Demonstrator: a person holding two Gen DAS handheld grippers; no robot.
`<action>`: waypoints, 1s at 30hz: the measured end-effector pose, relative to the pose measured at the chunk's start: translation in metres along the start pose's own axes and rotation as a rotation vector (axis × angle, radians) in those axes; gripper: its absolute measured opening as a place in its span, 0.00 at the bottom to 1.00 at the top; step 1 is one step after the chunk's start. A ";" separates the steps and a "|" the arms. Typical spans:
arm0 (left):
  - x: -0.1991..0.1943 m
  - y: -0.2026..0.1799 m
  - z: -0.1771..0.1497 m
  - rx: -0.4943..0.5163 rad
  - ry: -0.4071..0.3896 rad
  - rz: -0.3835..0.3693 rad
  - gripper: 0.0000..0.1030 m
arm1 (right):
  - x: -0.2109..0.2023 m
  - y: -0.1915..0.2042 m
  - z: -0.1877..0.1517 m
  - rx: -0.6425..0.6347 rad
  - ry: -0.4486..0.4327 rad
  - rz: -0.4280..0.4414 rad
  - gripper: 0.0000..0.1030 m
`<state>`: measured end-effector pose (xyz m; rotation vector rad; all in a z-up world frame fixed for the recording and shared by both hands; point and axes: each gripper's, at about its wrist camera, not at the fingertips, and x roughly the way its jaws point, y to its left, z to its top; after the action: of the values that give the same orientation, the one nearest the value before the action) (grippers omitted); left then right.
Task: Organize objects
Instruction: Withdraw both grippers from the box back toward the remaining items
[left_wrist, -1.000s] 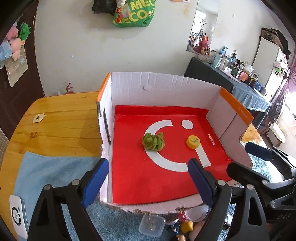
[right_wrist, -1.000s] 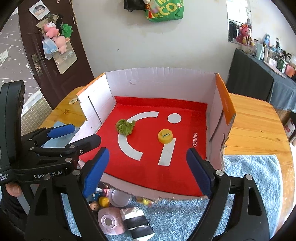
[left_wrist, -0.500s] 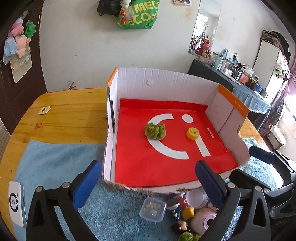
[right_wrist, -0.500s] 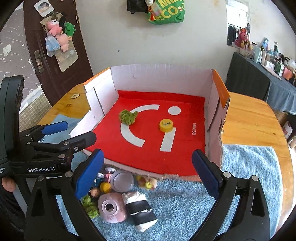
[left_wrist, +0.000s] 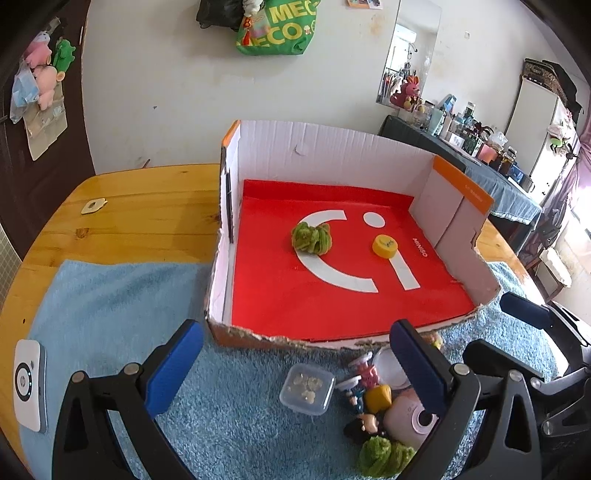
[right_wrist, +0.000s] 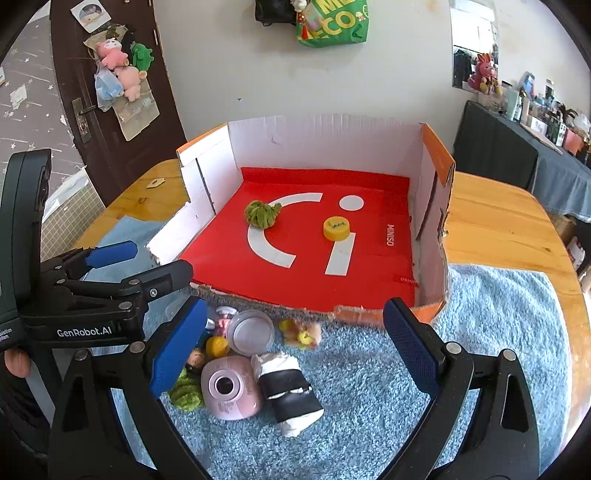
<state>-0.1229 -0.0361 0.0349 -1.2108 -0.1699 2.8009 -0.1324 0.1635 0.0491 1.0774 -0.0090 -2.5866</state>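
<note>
An open cardboard box (left_wrist: 332, 155) with a red floor holds a green fuzzy ball (left_wrist: 311, 238) and a yellow cap (left_wrist: 384, 245); both show in the right wrist view too, the ball (right_wrist: 261, 214) and the cap (right_wrist: 336, 228). In front of the box a pile lies on the blue towel: a pink toy camera (right_wrist: 231, 391), a black-and-white roll (right_wrist: 290, 393), a clear round lid (right_wrist: 250, 331), a clear small box (left_wrist: 307, 388), a second green ball (left_wrist: 384, 456), small figures. My left gripper (left_wrist: 295, 363) is open above the towel. My right gripper (right_wrist: 295, 345) is open above the pile.
A round wooden table (left_wrist: 140, 218) carries the blue towel (left_wrist: 122, 314). A white device (left_wrist: 27, 384) lies at the towel's left edge. The other gripper's fingers (right_wrist: 110, 273) show at the left of the right wrist view.
Both grippers have pulled back and away from the box toward the near side. The pile of small objects in front of the box has come into view.
</note>
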 end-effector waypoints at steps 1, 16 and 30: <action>0.000 0.000 -0.002 0.000 0.002 -0.001 1.00 | -0.001 0.000 -0.002 -0.001 0.000 0.000 0.95; -0.001 0.002 -0.022 -0.006 0.021 -0.003 1.00 | -0.003 0.005 -0.024 -0.011 0.016 -0.008 0.95; -0.002 0.000 -0.041 -0.006 0.041 -0.017 1.00 | -0.004 0.004 -0.039 -0.007 0.036 -0.018 0.95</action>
<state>-0.0916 -0.0334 0.0090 -1.2613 -0.1857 2.7604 -0.1015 0.1653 0.0251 1.1258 0.0187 -2.5813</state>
